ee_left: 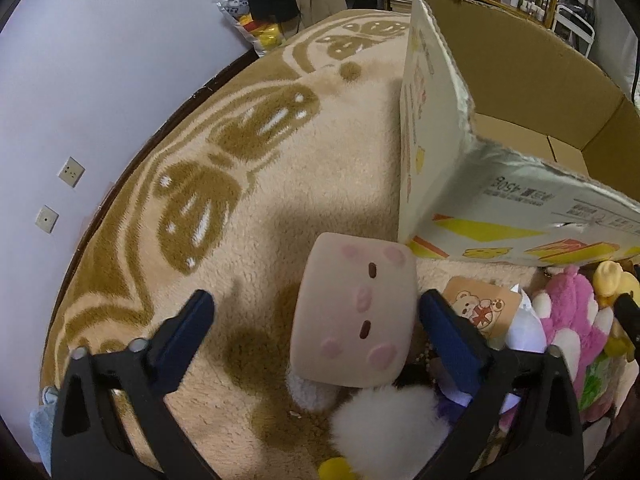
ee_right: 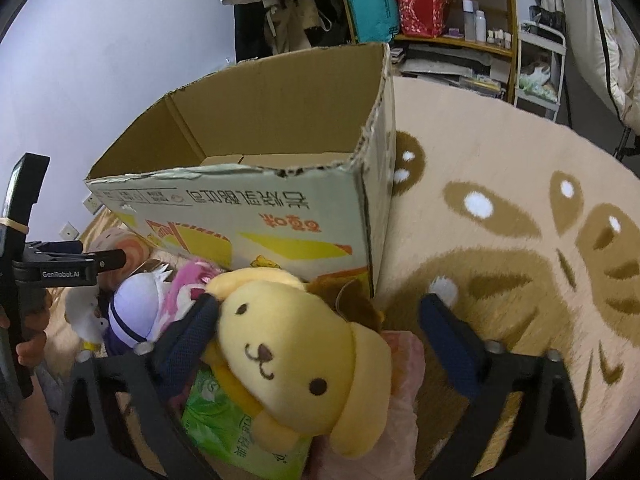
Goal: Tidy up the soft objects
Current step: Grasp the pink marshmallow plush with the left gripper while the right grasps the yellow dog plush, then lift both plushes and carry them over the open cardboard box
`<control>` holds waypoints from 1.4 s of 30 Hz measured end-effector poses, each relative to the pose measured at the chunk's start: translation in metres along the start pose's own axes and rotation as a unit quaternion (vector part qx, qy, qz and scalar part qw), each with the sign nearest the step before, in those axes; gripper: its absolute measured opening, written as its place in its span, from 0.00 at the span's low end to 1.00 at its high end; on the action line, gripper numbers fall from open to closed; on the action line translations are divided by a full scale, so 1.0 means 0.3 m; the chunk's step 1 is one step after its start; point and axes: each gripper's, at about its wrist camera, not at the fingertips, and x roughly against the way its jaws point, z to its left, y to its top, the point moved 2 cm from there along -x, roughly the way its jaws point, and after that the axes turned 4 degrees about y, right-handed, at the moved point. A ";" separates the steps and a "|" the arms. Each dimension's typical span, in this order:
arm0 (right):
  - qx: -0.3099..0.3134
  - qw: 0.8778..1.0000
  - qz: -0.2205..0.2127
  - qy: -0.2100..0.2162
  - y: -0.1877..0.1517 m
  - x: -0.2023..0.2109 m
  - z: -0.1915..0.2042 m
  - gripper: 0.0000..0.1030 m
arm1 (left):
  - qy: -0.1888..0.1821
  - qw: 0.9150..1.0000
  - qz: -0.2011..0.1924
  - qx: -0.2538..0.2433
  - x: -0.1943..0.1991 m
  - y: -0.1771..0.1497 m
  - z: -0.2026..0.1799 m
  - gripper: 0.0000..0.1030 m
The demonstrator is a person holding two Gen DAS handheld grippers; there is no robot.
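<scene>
The cardboard box [ee_left: 516, 92] stands open at the top, its inside bare as far as it shows, so entry from above is free. Its tall near wall [ee_right: 240, 216] blocks any level approach from the toy side. At the foot of that wall the floor is crowded: a square beige cushion [ee_left: 354, 308] near the box's left corner, a pink plush [ee_left: 572, 316] and a bear-print item [ee_left: 482, 306] further along, a yellow dog plush [ee_right: 296, 352] on a green packet [ee_right: 224, 428] toward the right corner (toys touching or overlapping). Left of the box the rug [ee_left: 248, 216] lies open; right of it the rug [ee_right: 500, 216] is likewise unobstructed. A shelf [ee_right: 448, 40] stands behind the box.
</scene>
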 end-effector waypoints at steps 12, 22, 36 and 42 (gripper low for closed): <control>-0.008 0.999 0.011 0.031 -0.024 -0.003 -0.002 0.73 | -0.049 0.999 0.022 0.010 -0.023 -0.005 -0.021 0.48; 0.001 1.000 -0.007 0.026 -0.021 0.045 0.019 0.67 | -0.023 0.999 -0.020 0.038 0.042 -0.012 0.021 0.41; 0.023 0.996 -0.086 0.020 -0.005 0.216 0.090 0.67 | 0.012 0.994 -0.104 0.033 0.219 -0.032 0.046 0.41; 0.022 0.991 -0.130 0.018 0.018 0.311 0.107 0.67 | 0.016 0.989 -0.149 0.023 0.317 -0.033 0.049 0.40</control>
